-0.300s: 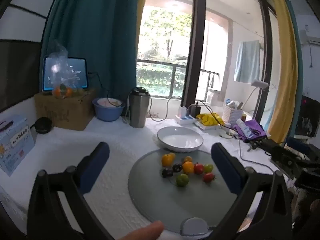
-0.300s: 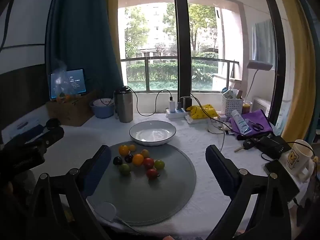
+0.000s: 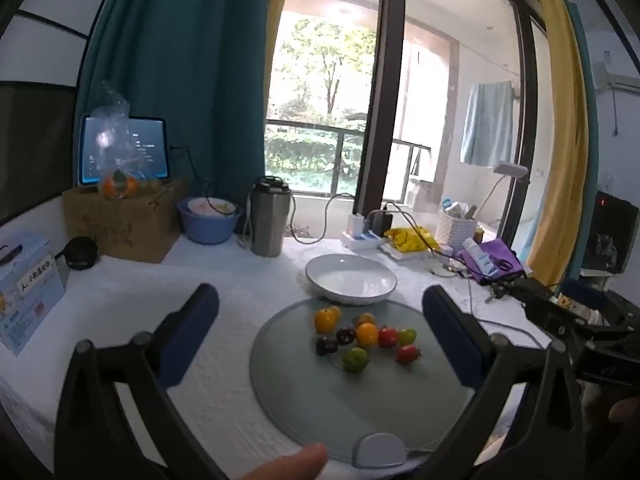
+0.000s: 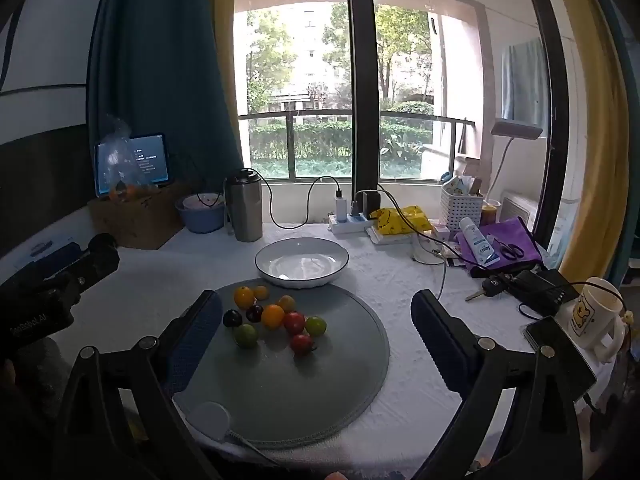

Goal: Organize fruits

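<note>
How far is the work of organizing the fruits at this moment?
Nothing looks done yet: the white bowl is empty. All the small fruits lie in a cluster on the round grey mat, in front of the bowl. Nothing is in hand: the left gripper and the right gripper are both open and empty, above the mat. Moving or sorting every fruit appears to remain.

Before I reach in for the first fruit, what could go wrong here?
The small round fruits lie bunched and touching on the grey mat; wide-open jaws may nudge neighbours, which could roll off. The white bowl sits at the mat's far edge, so a low carry might clip its rim.
</note>
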Demonstrator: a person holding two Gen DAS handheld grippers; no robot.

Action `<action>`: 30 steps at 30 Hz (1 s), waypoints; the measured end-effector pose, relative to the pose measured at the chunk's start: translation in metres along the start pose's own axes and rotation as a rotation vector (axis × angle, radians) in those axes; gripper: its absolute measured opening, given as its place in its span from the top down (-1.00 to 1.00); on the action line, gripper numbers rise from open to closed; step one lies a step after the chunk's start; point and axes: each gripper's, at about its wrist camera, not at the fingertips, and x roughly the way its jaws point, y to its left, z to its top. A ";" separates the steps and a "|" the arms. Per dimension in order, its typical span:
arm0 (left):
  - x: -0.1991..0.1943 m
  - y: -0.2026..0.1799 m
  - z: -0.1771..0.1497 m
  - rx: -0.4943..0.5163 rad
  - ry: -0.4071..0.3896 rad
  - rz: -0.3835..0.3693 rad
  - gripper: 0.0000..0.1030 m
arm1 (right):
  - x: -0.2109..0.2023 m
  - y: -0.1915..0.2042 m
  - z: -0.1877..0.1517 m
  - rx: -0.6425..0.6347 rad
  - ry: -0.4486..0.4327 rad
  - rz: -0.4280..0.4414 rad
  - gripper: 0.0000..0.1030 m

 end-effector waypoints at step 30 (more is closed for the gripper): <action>-0.004 -0.006 0.000 0.001 -0.009 -0.035 -0.99 | -0.001 0.000 -0.001 0.004 0.010 -0.003 -0.88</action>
